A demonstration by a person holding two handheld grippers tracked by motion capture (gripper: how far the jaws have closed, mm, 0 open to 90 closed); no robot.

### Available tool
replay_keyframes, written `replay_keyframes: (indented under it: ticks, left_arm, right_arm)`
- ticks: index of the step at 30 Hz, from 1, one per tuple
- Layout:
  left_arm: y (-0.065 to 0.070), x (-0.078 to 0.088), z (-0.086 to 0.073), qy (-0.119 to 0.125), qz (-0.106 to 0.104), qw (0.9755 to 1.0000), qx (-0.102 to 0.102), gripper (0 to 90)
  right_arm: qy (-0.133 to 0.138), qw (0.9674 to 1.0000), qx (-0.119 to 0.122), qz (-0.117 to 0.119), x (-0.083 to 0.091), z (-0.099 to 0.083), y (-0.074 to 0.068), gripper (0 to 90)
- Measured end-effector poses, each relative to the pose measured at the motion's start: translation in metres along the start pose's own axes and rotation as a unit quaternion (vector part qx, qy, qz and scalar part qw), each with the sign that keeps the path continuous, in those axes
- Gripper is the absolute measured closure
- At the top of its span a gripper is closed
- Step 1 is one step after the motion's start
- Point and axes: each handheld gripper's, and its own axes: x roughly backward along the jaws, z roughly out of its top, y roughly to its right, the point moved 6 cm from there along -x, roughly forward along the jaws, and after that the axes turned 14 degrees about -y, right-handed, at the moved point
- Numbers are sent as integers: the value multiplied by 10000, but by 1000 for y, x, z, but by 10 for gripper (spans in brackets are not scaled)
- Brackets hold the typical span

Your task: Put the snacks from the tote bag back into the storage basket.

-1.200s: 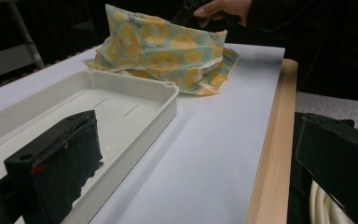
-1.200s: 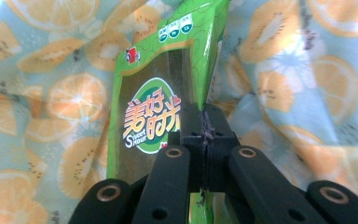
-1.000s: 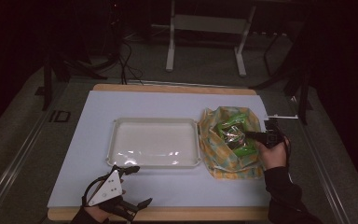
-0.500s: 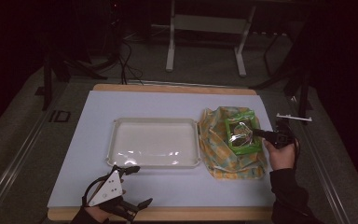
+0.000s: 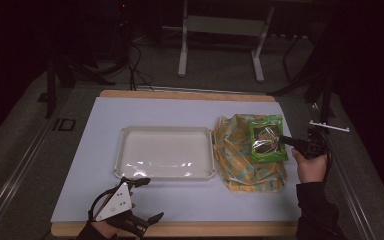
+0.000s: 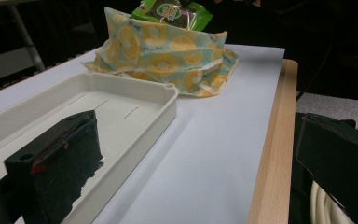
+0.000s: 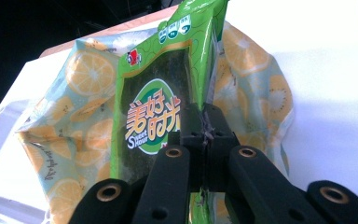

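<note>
A white sheet covers the wood-edged worktop [image 5: 190, 95] in a dark room, metal stand legs behind. The right gripper [image 5: 286, 141], jaws clenched on a green snack packet [image 5: 266, 137], holds it above the lemon-print bag [image 5: 240, 165], beside an empty white tray [image 5: 165, 131]. The left gripper [image 5: 145, 200], jaws released, rests at the near edge, its hand cut off.

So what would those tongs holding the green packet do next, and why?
Probably carry it left to the white tray. The right tongs are shut on the green packet, holding it above the lemon-print bag, and the tray beside the bag looks bare. The left tongs wait, open.
</note>
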Motion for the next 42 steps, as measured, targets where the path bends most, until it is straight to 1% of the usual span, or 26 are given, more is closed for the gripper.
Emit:
replay_keyframes:
  ticks: [1, 4, 10, 15, 21, 22, 26, 30, 35, 42]
  left_arm:
    - [0, 0, 0, -4, 3, 10000, -1, 4]
    - [0, 0, 0, -12, 9, 10000, -6, 4]
    - [1, -1, 0, 3, -8, 10000, -2, 4]
    - [1, -1, 0, 3, -12, 10000, -9, 4]
    - [1, -1, 0, -20, -9, 10000, -18, 4]
    - [1, -1, 0, -19, -16, 10000, -21, 4]
    - [0, -2, 0, -20, -14, 10000, -14, 4]
    - [1, -2, 0, -28, -24, 10000, -16, 4]
    - [1, -2, 0, -23, -16, 10000, -20, 4]
    - [1, -2, 1, -19, -24, 10000, -20, 4]
  right_arm:
    - [17, 10000, -10, 28, 2, 0, 0, 889]
    - [54, 10000, -1, 14, 5, 1, -1, 889]
    - [186, 9998, 65, 78, 18, 4, -10, 889]
    - [254, 9996, 47, 107, 26, 8, -14, 889]
    - [345, 9993, 93, 57, 35, 11, -20, 889]
    - [391, 9992, 77, 97, 38, 12, -21, 890]
    - [484, 9987, 92, 135, 45, 16, -25, 889]
    - [530, 9983, 126, 185, 51, 20, -32, 889]
    - [551, 9981, 185, 188, 54, 24, -40, 889]
    - [609, 9972, 289, 321, 59, 29, -58, 889]
